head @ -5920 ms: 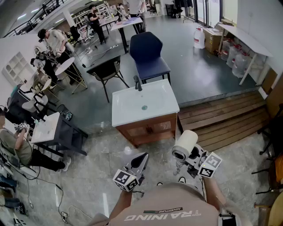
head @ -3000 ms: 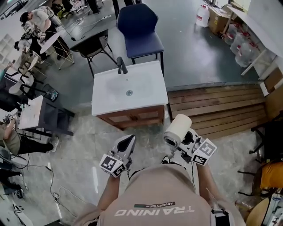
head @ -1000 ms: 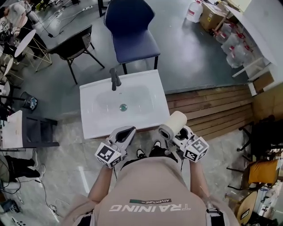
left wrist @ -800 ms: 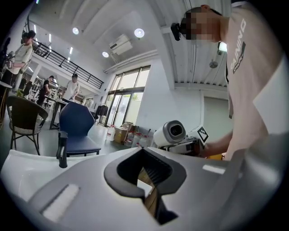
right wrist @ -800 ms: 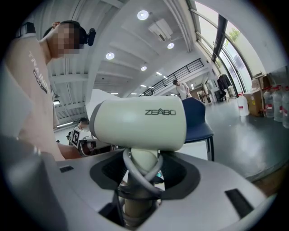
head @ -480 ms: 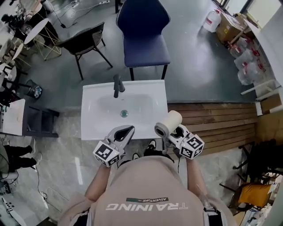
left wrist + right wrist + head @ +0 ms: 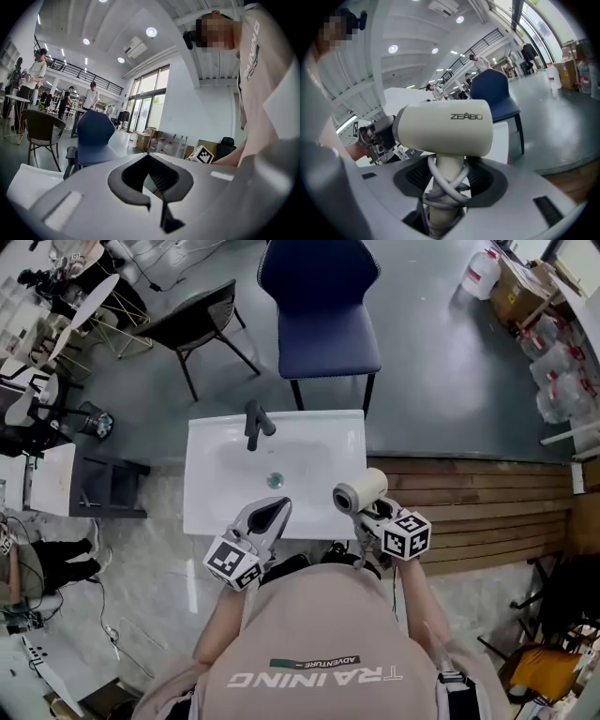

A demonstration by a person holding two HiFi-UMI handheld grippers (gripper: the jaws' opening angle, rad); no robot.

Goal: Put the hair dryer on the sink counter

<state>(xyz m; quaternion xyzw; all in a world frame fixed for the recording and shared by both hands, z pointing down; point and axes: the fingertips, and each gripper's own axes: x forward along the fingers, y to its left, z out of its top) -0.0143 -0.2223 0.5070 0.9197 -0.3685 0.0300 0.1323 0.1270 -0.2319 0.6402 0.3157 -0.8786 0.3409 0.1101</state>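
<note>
1. The white rectangular sink counter (image 7: 212,508) on its wooden cabinet is carrying one shallow basin, and the basin is showing one round metal drain (image 7: 275,481) at its middle.
2. One black faucet (image 7: 255,423) is standing at the far edge of the counter, left of centre.
3. The right gripper (image 7: 367,517) is clamping its jaws on the handle of the single cream-coloured plastic hair dryer (image 7: 360,492). In the right gripper view a grey cord (image 7: 443,185) is looping round that handle.
4. In the head view the hair dryer (image 7: 445,129) is hanging over the near right corner of the counter, held in the air rather than lying on it.
5. The left gripper (image 7: 268,517) is hovering over the near edge of the counter, left of the hair dryer. Its jaws are meeting at the tips, with nothing between them (image 7: 150,180).
6. Two chairs are standing beyond the counter: one dark blue padded chair (image 7: 323,306) straight behind it, and one black chair (image 7: 197,324) further left.
7. At the far right, one white plastic jug (image 7: 479,273) is sitting beside one brown cardboard box (image 7: 516,294).
</note>
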